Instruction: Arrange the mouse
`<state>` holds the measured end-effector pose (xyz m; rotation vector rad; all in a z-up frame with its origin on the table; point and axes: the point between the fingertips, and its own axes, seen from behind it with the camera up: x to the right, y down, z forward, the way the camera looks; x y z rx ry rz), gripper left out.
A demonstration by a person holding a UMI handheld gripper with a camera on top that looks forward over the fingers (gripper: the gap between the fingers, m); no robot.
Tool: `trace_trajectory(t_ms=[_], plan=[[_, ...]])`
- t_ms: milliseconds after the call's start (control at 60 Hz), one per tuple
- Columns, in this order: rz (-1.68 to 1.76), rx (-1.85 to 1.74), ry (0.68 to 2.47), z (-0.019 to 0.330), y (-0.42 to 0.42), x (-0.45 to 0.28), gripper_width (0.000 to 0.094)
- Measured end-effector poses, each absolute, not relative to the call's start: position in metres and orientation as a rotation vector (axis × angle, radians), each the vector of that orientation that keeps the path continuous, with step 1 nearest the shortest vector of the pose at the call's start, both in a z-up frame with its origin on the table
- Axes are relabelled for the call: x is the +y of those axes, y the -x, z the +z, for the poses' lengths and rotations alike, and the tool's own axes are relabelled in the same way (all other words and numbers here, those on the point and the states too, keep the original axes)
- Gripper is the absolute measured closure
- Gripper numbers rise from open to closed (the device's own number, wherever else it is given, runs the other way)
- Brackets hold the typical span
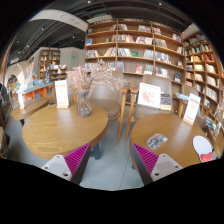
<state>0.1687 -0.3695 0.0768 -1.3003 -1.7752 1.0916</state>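
Observation:
My gripper [111,165] is held up over the grey floor, between two round wooden tables. Its fingers are open with nothing between them; the magenta pads [75,158] show at either side. A small grey object [157,141], perhaps the mouse, lies on the right table [175,135], ahead of the right finger and to its right. It is too small to tell for sure.
The left table [60,128] holds a vase of pale flowers [85,100] and a white sign [62,93]. A white and red object [203,147] sits at the right table's near edge. Chairs [127,103] and tall bookshelves [135,50] stand beyond.

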Motion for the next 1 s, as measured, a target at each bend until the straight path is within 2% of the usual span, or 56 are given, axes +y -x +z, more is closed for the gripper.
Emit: trace_trajectory(t_ms=[83, 217, 233, 433, 667, 1000], plan=[[1.040, -1.732, 1.362, 0.073, -0.163, -0.349, 0.0083], [0.961, -1.663, 1.438, 0.057, -0.124, -0.274, 0.0085], [0.947, -1.651, 1.452, 0.057, -0.135, -0.285, 0.0083], [0.857, -1.600, 1.505, 0.040, -0.122, -0.224, 0.0081], [0.817, -1.589, 1.528, 0.023, -0.097, -0.201, 0.0084], [0.822, -1.629, 1.633, -0.010, -0.052, -0.202, 0.0092]])
